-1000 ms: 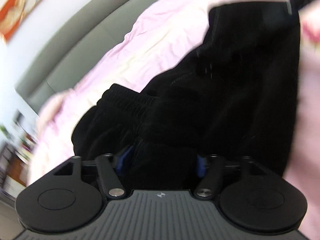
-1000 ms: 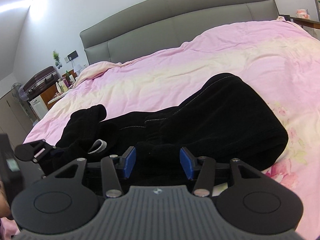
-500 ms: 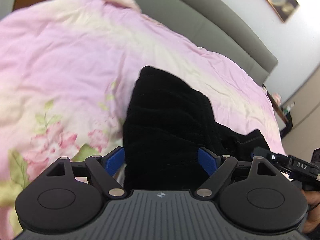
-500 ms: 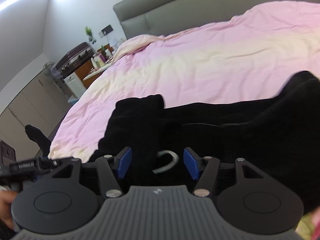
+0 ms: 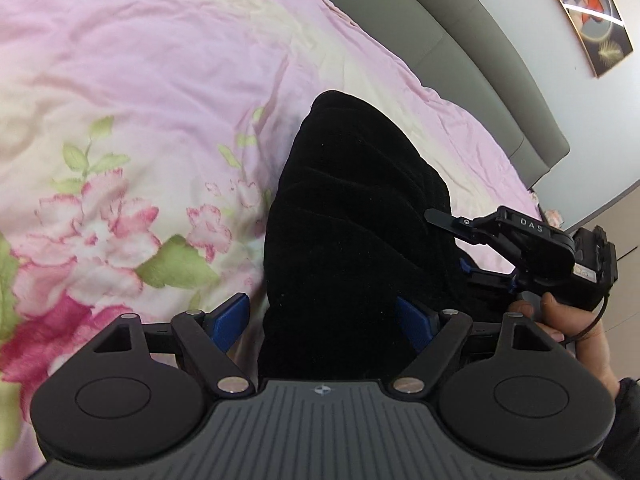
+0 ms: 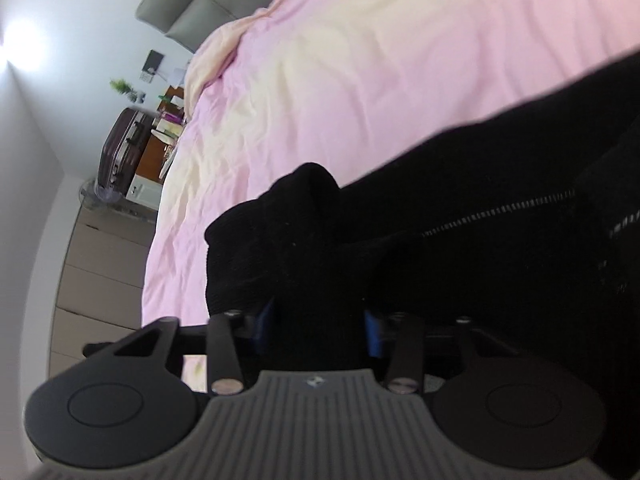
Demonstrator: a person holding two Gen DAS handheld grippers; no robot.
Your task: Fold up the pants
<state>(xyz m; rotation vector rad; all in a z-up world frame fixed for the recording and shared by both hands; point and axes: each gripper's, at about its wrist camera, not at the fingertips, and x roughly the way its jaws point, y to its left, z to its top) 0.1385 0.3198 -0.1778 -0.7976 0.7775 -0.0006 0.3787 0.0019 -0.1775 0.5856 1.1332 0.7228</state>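
Observation:
Black pants (image 5: 352, 216) lie folded in a thick bundle on the pink floral duvet (image 5: 120, 92). My left gripper (image 5: 322, 320) straddles the bundle's near end. Its jaws are closing, and the left pad (image 5: 230, 318) still stands clear of the cloth. In the right wrist view my right gripper (image 6: 318, 328) has a bunched end of the pants (image 6: 460, 240) filling the space between its closing pads, which press into the cloth. The left wrist view shows that gripper (image 5: 448, 240) at the bundle's right edge, held by a hand (image 5: 560, 320).
A grey padded headboard (image 5: 460, 40) runs behind the bed, with a framed picture (image 5: 592, 16) on the wall above. Beside the bed stand a dark suitcase (image 6: 120, 148), a cluttered bedside table (image 6: 164, 120) and drawer fronts (image 6: 100, 260).
The left view has rolled and swung from the crumpled waistband to the folded bundle's end. The right gripper has slid left along the pants and narrowed its jaws onto the cloth.

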